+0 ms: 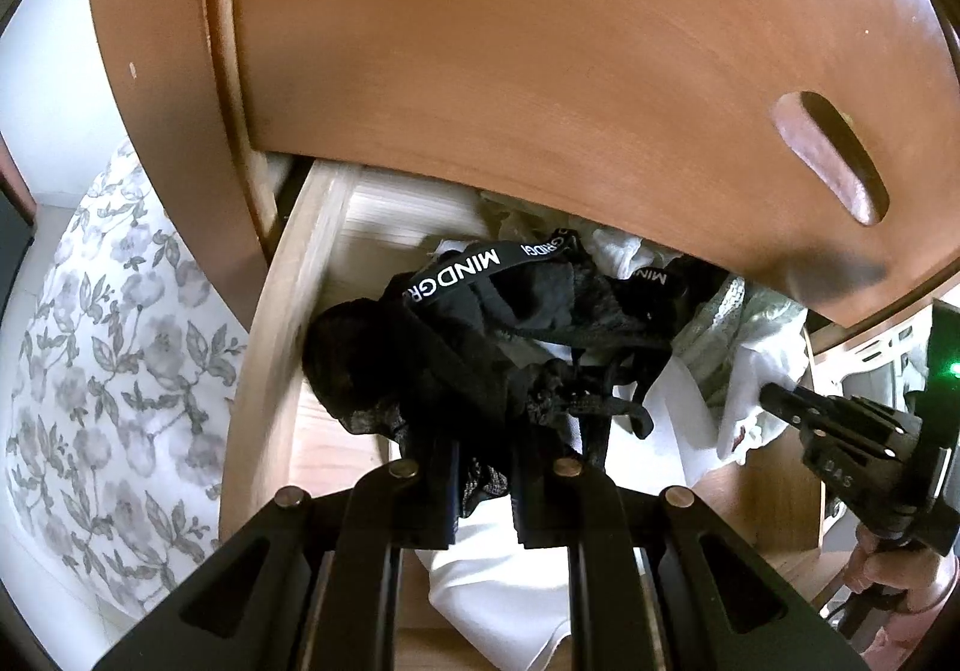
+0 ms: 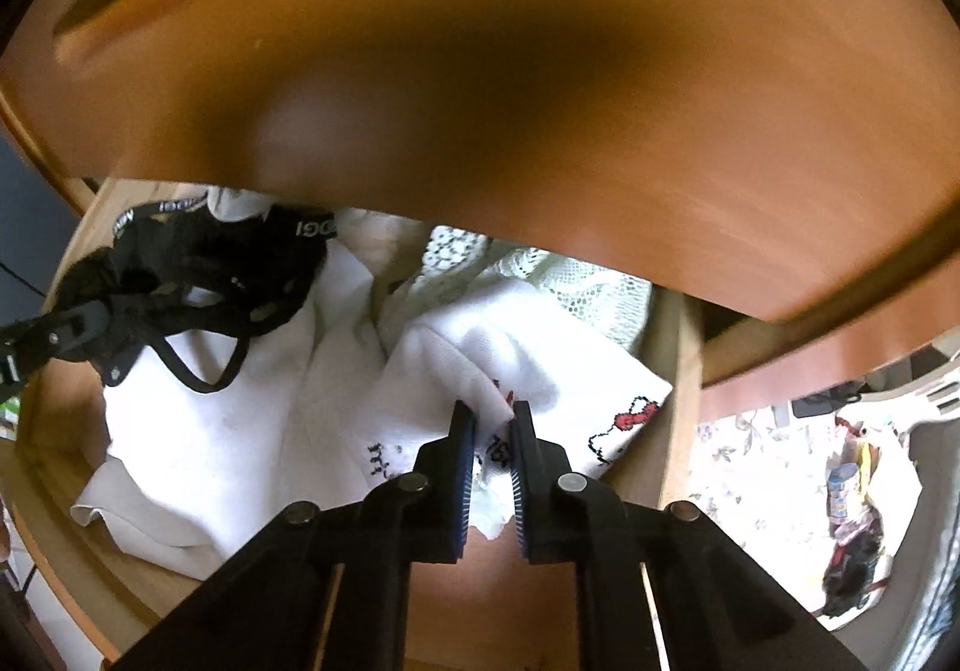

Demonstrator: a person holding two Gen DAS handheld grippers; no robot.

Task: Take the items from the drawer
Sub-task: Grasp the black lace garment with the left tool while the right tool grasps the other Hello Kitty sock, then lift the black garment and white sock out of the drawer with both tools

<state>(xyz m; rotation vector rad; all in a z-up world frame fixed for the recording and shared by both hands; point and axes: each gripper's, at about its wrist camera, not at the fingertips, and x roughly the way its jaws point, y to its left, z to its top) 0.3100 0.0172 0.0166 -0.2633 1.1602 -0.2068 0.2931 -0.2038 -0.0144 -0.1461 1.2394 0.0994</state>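
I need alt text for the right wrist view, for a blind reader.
The right gripper pinches a white embroidered cloth inside an open wooden drawer. At far left, the left gripper holds a black lace garment.

Black lace garment [image 1: 480,335], white printed cloth [image 2: 528,371] crumpled in drawer [image 1: 282,311].

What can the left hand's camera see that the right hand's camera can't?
Only the left wrist view shows the slot handle of the upper drawer sharply, and the flowered sheet at the left. Only the right wrist view shows the white cloth's red bow stitching and the laundry basket at the right. Both show the open drawer, the black lace garment pinched by the left gripper, and the white cloth pinched by the right gripper.
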